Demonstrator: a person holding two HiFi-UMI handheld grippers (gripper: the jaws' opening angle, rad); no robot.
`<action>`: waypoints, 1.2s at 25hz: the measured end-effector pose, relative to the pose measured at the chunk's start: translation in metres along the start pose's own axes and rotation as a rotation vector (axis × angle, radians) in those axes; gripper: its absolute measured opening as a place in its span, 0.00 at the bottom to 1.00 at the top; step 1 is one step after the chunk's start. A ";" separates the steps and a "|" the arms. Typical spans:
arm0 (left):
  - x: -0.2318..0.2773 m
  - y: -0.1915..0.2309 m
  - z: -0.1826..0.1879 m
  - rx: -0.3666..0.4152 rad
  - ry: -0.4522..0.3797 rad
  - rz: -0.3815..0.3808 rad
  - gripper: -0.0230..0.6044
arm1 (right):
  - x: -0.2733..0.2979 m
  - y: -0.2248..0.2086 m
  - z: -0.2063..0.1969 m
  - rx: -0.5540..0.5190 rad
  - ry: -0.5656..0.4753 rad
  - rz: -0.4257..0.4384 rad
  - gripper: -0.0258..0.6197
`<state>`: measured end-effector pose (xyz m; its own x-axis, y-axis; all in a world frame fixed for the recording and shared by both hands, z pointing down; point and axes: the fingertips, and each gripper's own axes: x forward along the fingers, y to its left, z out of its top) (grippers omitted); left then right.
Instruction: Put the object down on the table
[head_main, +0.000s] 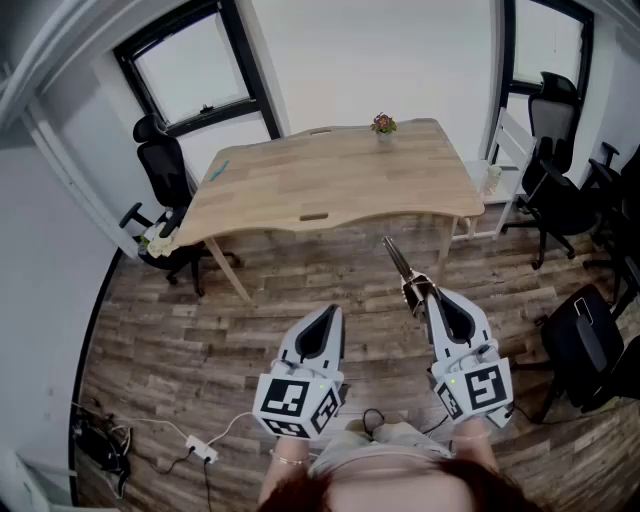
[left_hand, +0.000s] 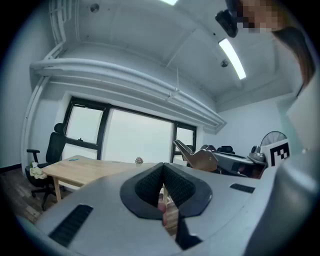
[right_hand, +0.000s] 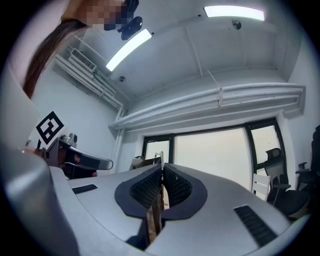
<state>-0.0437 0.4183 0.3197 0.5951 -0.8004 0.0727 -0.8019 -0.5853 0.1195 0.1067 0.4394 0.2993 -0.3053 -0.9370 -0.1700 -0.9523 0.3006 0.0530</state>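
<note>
1. Closest to the head camera, the left gripper (head_main: 326, 314) is held level over the brown wood-plank floor (head_main: 200, 330). Its grey body ends in a marker cube (head_main: 295, 398) at the person's end. Its two black ribbed jaws are pressed together at the tip, with nothing between them.
2. To the left of that cube, a white power strip (head_main: 200, 452) with its cables lies on the floor.
3. Ahead of the left gripper and off to its left, a black office chair (head_main: 165, 170) stands at the left end of a pale wooden table (head_main: 330, 185).
4. The table stands straight ahead of both grippers and well apart from them. A small blue item (head_main: 218, 168) lies near the table's left end. A small potted plant (head_main: 384, 124) stands at its far edge, roughly ahead of the gap between the two grippers.
5. Just to the right of the left gripper, the right gripper (head_main: 432, 292) tilts slightly upward. Its jaws pinch the rear part of a brown and grey hinged object (head_main: 400, 262); what kind of object it is I cannot tell.
6. The object juts forward out of the jaw tips towards the table's near edge. It is in the air above the floor and short of the table, so it is not on the tabletop. In the right gripper view, a thin brown slab runs edge-on between the pads.
7. Right of the right gripper, several black office chairs (head_main: 555, 190) stand on the floor. A white chair (head_main: 510, 150) sits beside the table's right end.
</note>
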 end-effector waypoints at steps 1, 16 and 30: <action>0.004 -0.004 -0.001 -0.002 0.002 0.000 0.04 | -0.002 -0.005 0.000 0.001 -0.001 0.001 0.05; 0.048 -0.051 -0.015 0.023 0.035 0.020 0.04 | -0.008 -0.070 -0.016 0.064 -0.024 0.005 0.05; 0.082 -0.019 -0.017 0.028 0.037 0.004 0.04 | 0.034 -0.080 -0.032 0.087 -0.033 -0.022 0.05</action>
<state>0.0209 0.3661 0.3402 0.5931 -0.7975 0.1102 -0.8051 -0.5861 0.0912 0.1723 0.3773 0.3209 -0.2824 -0.9377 -0.2024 -0.9546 0.2955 -0.0369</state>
